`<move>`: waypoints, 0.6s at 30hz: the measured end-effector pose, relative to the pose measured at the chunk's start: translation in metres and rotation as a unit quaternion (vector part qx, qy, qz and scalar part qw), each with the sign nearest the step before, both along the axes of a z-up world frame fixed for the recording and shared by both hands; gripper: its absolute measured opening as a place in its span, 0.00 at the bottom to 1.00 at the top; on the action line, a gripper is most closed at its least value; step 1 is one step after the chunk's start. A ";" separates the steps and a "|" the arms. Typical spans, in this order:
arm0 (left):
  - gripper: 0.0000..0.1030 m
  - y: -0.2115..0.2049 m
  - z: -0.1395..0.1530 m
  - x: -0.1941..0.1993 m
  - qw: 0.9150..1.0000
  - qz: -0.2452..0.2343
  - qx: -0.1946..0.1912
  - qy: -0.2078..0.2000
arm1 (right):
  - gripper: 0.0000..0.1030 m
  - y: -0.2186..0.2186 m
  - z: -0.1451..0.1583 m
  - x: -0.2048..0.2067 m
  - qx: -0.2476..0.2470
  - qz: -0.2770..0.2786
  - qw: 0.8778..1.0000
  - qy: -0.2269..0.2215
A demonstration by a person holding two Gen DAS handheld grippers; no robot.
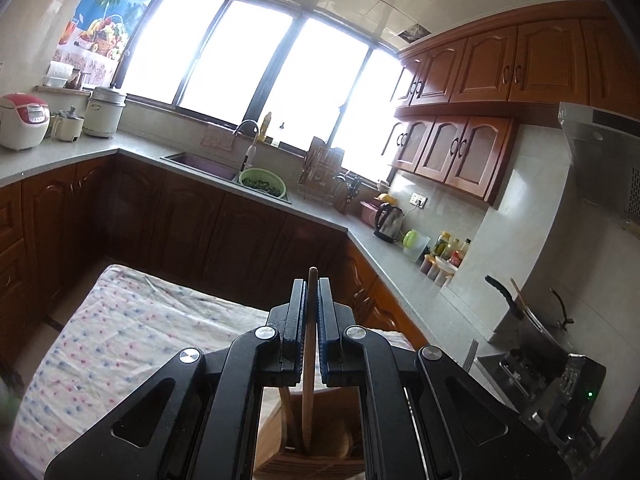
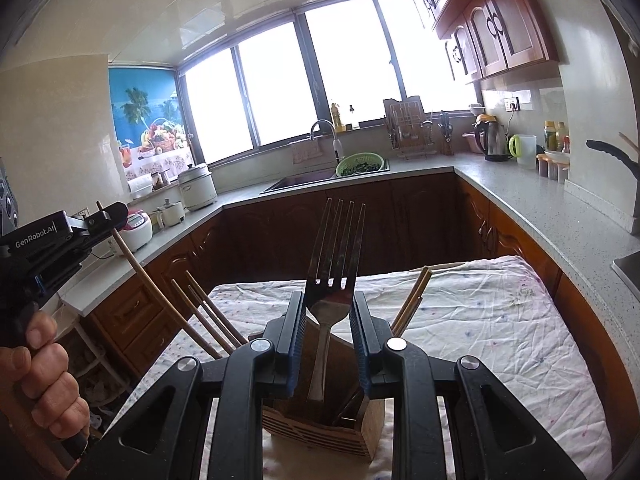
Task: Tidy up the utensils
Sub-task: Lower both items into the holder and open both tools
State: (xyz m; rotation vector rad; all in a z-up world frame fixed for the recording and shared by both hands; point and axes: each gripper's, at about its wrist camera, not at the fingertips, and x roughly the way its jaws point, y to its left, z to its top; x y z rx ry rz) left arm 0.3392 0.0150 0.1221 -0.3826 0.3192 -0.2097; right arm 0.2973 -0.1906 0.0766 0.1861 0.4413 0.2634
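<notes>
My left gripper [image 1: 310, 288] is shut on a wooden chopstick [image 1: 309, 344], whose lower end stands in the wooden utensil holder [image 1: 320, 436]. The right wrist view shows that gripper [image 2: 108, 214] at the left, holding the chopstick [image 2: 136, 264] slanted. My right gripper [image 2: 326, 308] is shut on a metal fork [image 2: 334, 276], tines up, its handle reaching down into the holder [image 2: 320, 428]. Several other chopsticks [image 2: 208, 316] lean out of the holder on both sides.
The holder stands on a table with a dotted white cloth [image 2: 500, 320]. A grey L-shaped counter [image 2: 540, 208] with sink [image 2: 296, 182], green colander [image 2: 359, 163], kettle [image 2: 492, 140] and rice cookers [image 1: 22, 120] surrounds it. A stove with a pan [image 1: 532, 320] is at the right.
</notes>
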 end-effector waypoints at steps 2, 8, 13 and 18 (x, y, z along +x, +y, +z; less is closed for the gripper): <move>0.04 0.001 -0.015 0.004 1.000 0.002 -0.005 0.013 | 0.22 0.002 -0.010 0.004 -0.002 0.002 1.000 0.010; 0.04 -0.004 -0.044 0.011 0.999 0.001 -0.004 0.038 | 0.22 0.010 -0.041 0.009 -0.006 0.013 0.999 0.035; 0.04 -0.011 -0.056 0.011 0.999 -0.009 0.008 0.052 | 0.22 0.015 -0.057 0.011 -0.009 0.022 0.998 0.054; 0.05 -0.014 -0.063 0.011 0.998 -0.012 0.017 0.056 | 0.22 0.020 -0.066 0.014 -0.014 0.033 0.997 0.072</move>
